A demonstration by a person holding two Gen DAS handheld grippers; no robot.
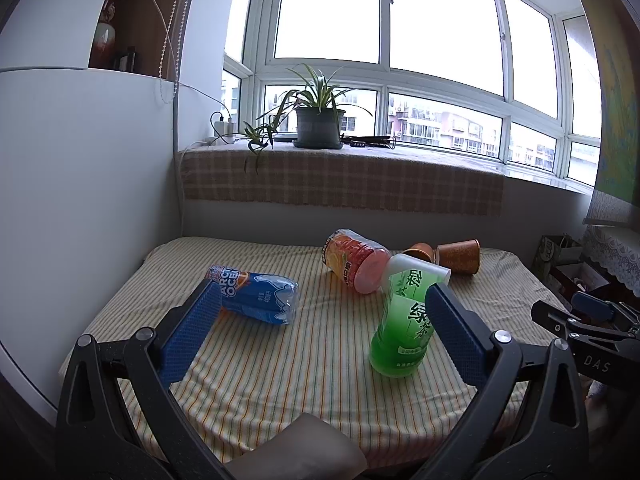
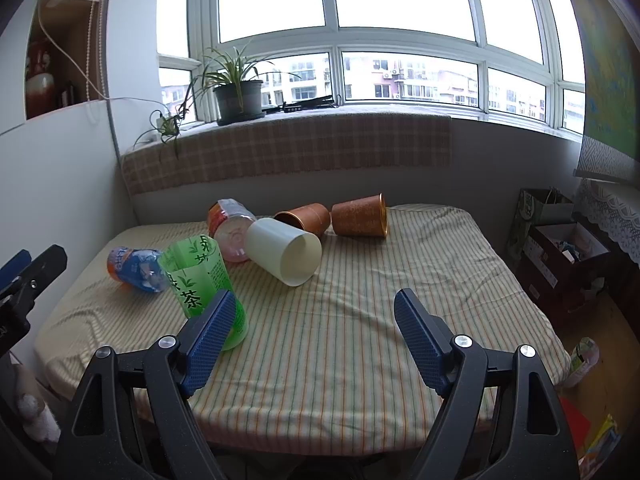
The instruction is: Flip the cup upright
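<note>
The white cup (image 2: 285,251) lies on its side near the middle of the striped tablecloth (image 2: 360,320) that covers the desk, its open mouth turned toward the right wrist camera and slightly to the right; in the left wrist view only part of it (image 1: 416,270) shows behind the green tea bottle. Just behind it lie two copper-brown cups, also tipped over: the nearer one (image 2: 306,219) with its mouth facing left, the farther one (image 2: 362,216) with its rim to the right. To the left of the white cup, touching or almost touching it, an orange-labelled bottle (image 2: 230,226) lies on its side. The green tea bottle (image 2: 200,280) stands in front of that, looking tilted in both views, and a blue Arctic Ocean bottle (image 1: 256,294) lies flat further left. The right tool (image 2: 314,334) hovers over the near part of the cloth with its blue-padded fingers spread wide, holding nothing, well short of the white cup. The left tool (image 1: 320,328) is likewise spread wide and empty, with the blue bottle beside its left finger and the green bottle just beside its right finger. A potted spider plant (image 2: 236,88) sits on the windowsill behind the desk.
</note>
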